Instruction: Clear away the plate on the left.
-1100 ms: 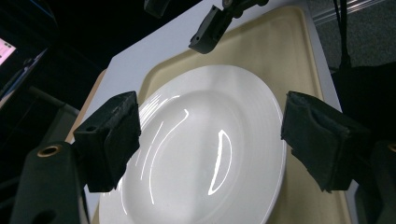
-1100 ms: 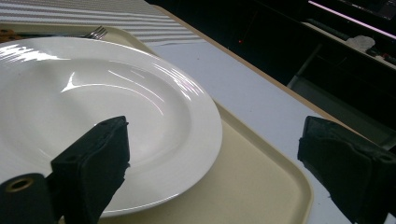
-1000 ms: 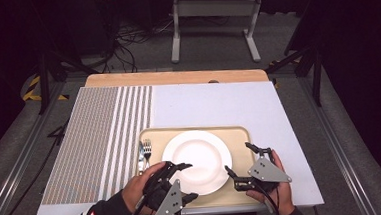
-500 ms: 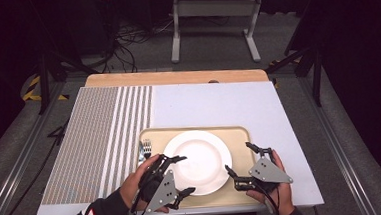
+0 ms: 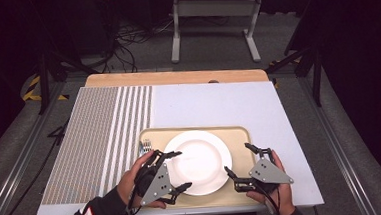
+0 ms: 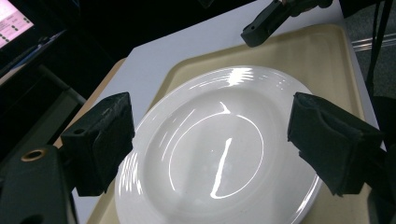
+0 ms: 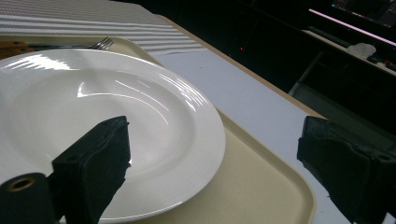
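- Plate [image 6: 219, 154]: white, glossy, smooth like glazed china, streaked with light.
- Tray [image 7: 261, 186]: beige, matt, smooth, plastic-looking.
- Pads [image 6: 100, 140] of left gripper [image 5: 176, 169]: black, matt, slightly rough, foam-like.
- Top plate of right gripper [image 5: 242, 159]: grey, dull metal.
- Fork [image 7: 100, 44]: shiny metal.
- Mat [image 5: 104, 128]: woven, striped cloth.
- Table [image 5: 176, 77]: pale wood edge, matt.

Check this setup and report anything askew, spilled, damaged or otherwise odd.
Nothing stands out. The white plate lies flat, clean and whole on the beige tray, which sits square on the table. The fork rests on the tray left of the plate. Both the left gripper and the right gripper are open beside the plate.
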Motion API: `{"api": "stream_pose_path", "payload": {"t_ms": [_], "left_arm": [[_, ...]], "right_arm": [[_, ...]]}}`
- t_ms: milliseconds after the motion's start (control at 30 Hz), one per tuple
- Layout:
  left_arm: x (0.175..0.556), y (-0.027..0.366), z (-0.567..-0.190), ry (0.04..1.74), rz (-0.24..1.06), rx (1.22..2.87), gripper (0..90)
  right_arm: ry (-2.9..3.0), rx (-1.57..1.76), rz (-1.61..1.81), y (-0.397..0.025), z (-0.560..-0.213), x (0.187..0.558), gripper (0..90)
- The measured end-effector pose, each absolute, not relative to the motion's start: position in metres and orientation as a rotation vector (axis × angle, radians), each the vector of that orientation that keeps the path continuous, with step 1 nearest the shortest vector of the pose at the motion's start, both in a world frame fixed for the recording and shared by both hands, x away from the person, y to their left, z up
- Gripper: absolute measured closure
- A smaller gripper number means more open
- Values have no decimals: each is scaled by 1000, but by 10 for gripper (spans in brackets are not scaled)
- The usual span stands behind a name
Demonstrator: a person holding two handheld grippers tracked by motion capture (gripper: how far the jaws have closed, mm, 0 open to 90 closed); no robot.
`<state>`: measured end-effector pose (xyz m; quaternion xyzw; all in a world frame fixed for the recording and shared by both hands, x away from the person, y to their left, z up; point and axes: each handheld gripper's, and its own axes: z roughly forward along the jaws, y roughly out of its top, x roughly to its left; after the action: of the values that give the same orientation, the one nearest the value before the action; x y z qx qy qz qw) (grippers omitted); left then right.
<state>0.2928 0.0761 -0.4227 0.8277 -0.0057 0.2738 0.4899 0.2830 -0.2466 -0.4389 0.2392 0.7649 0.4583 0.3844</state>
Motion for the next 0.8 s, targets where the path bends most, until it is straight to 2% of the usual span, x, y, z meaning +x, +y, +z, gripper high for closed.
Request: {"api": "stream_pose_path", "payload": {"t_ms": [800], "left_arm": [[314, 106, -423, 72, 636, 2019, 120]], "right_arm": [[1929, 624, 1174, -250, -436, 283, 99]]}}
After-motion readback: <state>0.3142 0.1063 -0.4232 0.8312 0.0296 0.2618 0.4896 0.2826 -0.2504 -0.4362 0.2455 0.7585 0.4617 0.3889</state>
